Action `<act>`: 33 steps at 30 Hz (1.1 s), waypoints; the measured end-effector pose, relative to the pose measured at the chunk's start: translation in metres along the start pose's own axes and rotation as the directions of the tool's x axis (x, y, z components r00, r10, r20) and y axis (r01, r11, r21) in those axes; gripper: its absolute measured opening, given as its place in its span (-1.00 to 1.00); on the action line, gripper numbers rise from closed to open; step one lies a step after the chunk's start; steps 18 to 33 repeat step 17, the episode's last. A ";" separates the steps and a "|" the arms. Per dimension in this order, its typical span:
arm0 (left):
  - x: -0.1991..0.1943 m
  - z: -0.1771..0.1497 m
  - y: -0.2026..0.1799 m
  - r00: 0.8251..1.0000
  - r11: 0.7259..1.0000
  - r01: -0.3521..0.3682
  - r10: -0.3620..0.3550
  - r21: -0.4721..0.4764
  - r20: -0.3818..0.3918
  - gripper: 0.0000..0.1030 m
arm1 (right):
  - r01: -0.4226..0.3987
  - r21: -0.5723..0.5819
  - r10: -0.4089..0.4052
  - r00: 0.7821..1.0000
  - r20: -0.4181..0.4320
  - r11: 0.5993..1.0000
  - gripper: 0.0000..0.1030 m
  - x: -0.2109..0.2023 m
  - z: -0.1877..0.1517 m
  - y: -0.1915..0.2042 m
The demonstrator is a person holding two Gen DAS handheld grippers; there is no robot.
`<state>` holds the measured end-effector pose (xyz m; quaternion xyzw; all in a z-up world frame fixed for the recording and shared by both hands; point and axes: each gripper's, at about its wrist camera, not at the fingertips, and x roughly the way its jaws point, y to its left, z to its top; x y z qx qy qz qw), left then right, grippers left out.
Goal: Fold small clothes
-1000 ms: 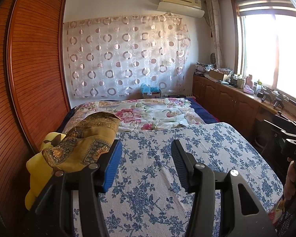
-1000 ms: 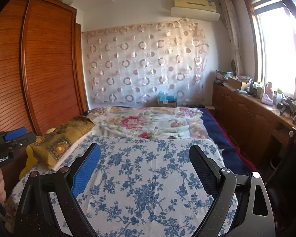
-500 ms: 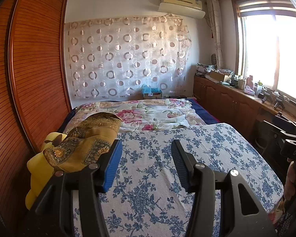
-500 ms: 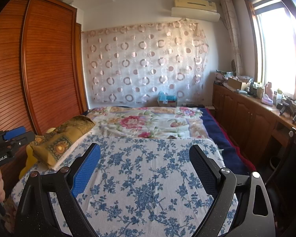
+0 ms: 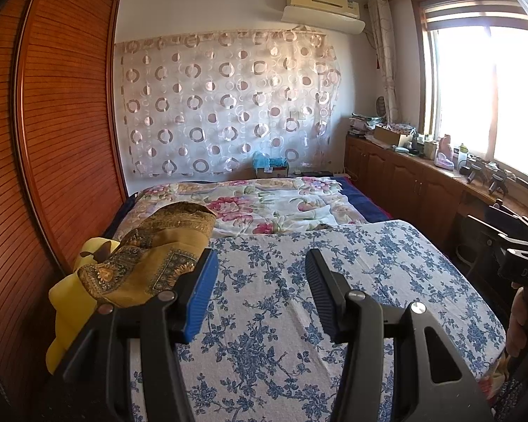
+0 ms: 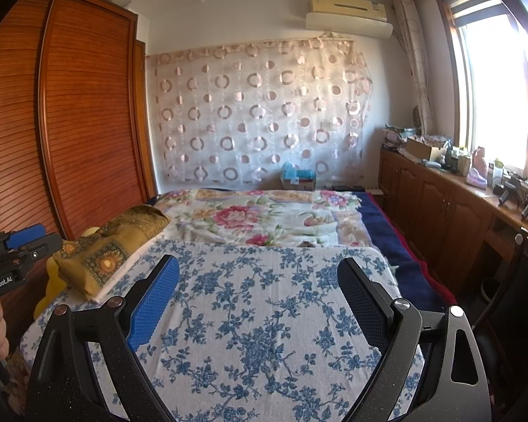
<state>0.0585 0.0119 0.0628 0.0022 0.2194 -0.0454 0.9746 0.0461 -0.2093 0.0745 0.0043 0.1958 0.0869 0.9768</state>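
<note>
My left gripper (image 5: pixel 260 288) and right gripper (image 6: pixel 257 299) jaws apart, empty, over the blue-flowered sheet (image 6: pixel 264 316), mustard cloth (image 5: pixel 151 246) at its left edge.

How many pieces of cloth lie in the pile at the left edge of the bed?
2 that show: a mustard patterned cloth on top, and a plain yellow one under it, hanging toward the wardrobe. More may be hidden beneath.

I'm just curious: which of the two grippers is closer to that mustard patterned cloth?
Left. The left gripper hangs right beside the mustard cloth, its blue pad at the cloth's edge. The right gripper is farther off, over the blue-flowered sheet.
</note>
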 end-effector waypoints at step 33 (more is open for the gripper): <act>0.000 -0.001 0.001 1.000 1.000 0.000 0.000 0.001 0.001 0.00 | 0.000 0.000 0.000 1.000 0.000 1.000 0.80 0.000 0.001 0.000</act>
